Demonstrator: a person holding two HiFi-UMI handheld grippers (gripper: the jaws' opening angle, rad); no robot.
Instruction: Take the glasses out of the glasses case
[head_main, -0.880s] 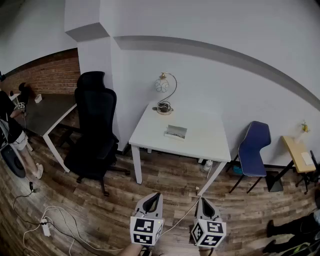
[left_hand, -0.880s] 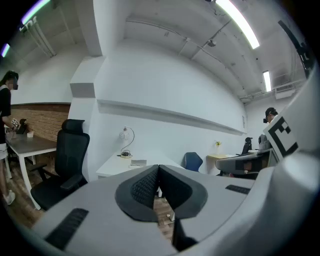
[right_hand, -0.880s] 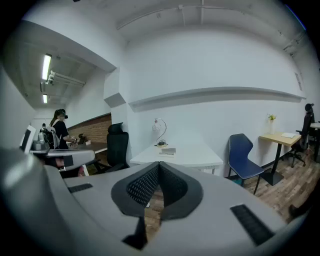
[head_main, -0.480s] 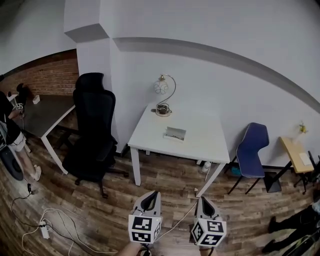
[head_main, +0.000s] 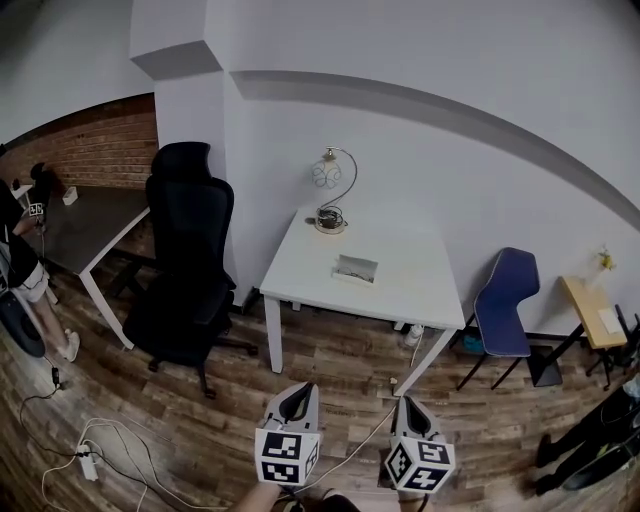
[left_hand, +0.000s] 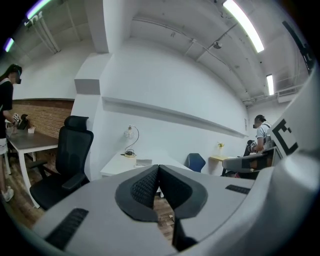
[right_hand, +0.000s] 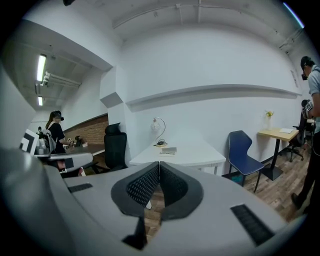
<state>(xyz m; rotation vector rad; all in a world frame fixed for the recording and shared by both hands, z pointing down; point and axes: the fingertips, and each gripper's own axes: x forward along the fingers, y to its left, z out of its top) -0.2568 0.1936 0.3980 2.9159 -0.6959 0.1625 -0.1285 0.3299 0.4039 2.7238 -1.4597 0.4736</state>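
Note:
A grey glasses case (head_main: 355, 268) lies closed on the white table (head_main: 300, 270), near the middle; it also shows small as the case (right_hand: 169, 149) and the case (left_hand: 143, 162) in the gripper views. Both grippers are far from it, low over the floor. My left gripper (head_main: 294, 399) is shut, its pads touching with nothing between them, as the left gripper (left_hand: 158, 167) shows up close. My right gripper (head_main: 410, 406) is shut and empty too, seen as the right gripper (right_hand: 159, 164). No glasses are visible.
A curved desk lamp (head_main: 328, 190) stands at the table's back edge. A black office chair (head_main: 188, 262) is left of the table, a blue chair (head_main: 504, 297) right of it. Cables and a power strip (head_main: 88, 462) lie on the wood floor. A person (head_main: 18, 262) stands at far left.
The view has shifted slightly; both grippers stay low in the frame and shut. The table and case appear a touch lower and to the right.

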